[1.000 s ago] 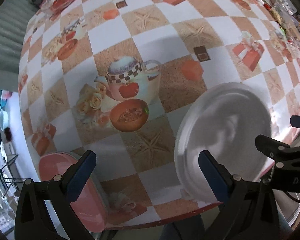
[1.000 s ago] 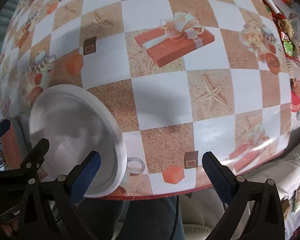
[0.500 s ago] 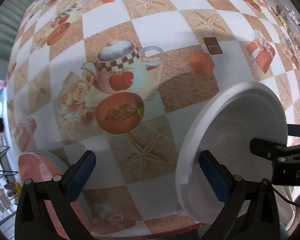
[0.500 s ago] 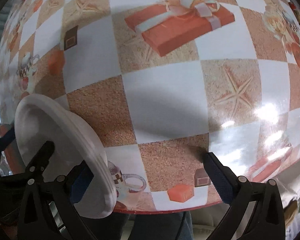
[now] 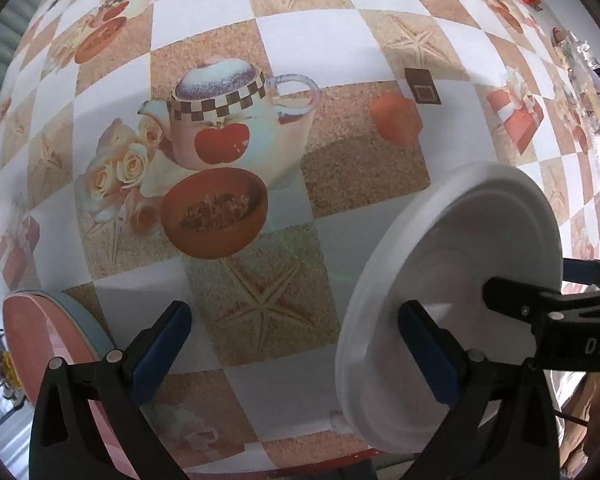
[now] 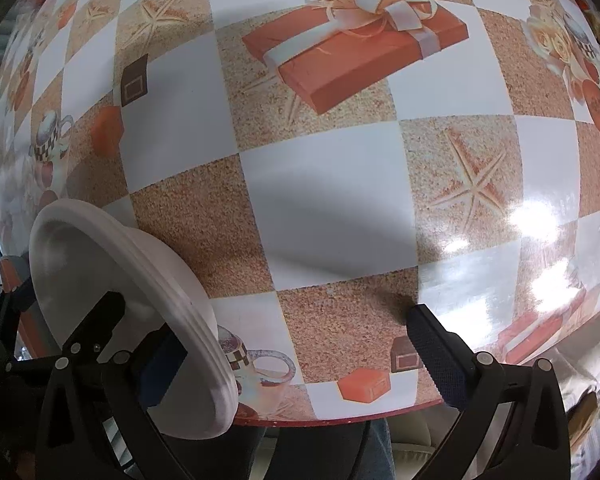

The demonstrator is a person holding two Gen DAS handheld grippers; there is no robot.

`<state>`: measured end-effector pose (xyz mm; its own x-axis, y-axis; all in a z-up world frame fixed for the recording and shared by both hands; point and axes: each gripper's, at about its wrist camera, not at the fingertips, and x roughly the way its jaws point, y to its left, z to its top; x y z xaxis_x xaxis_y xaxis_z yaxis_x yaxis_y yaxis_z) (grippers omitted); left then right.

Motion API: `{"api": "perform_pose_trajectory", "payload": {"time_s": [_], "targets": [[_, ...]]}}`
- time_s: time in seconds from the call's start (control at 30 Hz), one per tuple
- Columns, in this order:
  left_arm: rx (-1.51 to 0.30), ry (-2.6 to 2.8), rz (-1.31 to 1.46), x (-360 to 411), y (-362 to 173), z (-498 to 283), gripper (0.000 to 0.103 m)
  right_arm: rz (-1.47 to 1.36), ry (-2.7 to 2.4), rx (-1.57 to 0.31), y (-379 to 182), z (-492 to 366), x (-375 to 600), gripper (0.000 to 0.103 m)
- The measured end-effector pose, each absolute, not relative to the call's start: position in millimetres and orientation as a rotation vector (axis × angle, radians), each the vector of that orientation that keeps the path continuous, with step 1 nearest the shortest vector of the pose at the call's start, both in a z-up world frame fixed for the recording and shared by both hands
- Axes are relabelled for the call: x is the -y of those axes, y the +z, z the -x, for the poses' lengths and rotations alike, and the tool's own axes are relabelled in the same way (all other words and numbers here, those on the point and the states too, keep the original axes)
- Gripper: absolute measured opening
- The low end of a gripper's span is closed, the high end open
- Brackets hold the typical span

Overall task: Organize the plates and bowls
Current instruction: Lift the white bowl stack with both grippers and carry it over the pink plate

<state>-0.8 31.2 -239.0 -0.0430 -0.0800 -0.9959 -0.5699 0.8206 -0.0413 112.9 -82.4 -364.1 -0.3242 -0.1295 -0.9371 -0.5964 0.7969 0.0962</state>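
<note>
white plate (image 5: 452, 304): tilted up on edge over the table's near edge, rim toward the left gripper; also seen at lower left in right wrist view (image 6: 112, 292).
left gripper (image 5: 296, 344): jaws wide apart, holding nothing; right finger just in front of the plate face, contact unclear.
right gripper (image 6: 292, 344): jaws wide apart; left finger sits at the plate rim, not clamped. What props the plate up, cannot tell.
pink plate (image 5: 40, 344): near-left corner of table, on a pale blue one, part over the edge.
table (image 5: 284, 40): glossy checked cloth, probably slick.
handling: plate looks light, stiff, thin, possibly foam or plastic; smooth, may slip. Pinch at the rim, 1 finger per face.
</note>
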Motion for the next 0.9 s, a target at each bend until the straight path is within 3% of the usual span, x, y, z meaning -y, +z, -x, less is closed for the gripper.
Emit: {"api": "perform_pose_trajectory", "payload": {"time_s": [0.07,0.13,0.27,0.33,0.4,0.9], "targets": [[-1.584,0.420,0.509,-30.2,-235.2,-7.8,0.096,0.553,0.540,-1.860,-356.6,-108.0,80.0,0.094],[-1.576,0.395,0.472,-19.8,-225.0,-14.0,0.081,0.563,0.580,-1.849,-350.0,-101.9,74.9,0.076],[-1.569,0.363,0.431,-7.4,-219.3,-19.4,0.066,0.540,0.627,-1.854,-344.8,-95.8,70.1,0.054],[-1.555,0.328,0.499,-9.2,-219.1,-18.0,0.046,0.497,0.638,-1.878,-344.2,-94.3,68.7,0.037],[-1.546,0.299,0.531,-6.7,-217.3,-19.5,0.036,0.457,0.641,-1.906,-344.4,-92.3,66.3,0.022],[-1.545,0.367,0.549,-7.3,-214.8,18.5,0.038,0.550,0.680,-1.894,-343.3,-42.5,37.6,0.023]]}}
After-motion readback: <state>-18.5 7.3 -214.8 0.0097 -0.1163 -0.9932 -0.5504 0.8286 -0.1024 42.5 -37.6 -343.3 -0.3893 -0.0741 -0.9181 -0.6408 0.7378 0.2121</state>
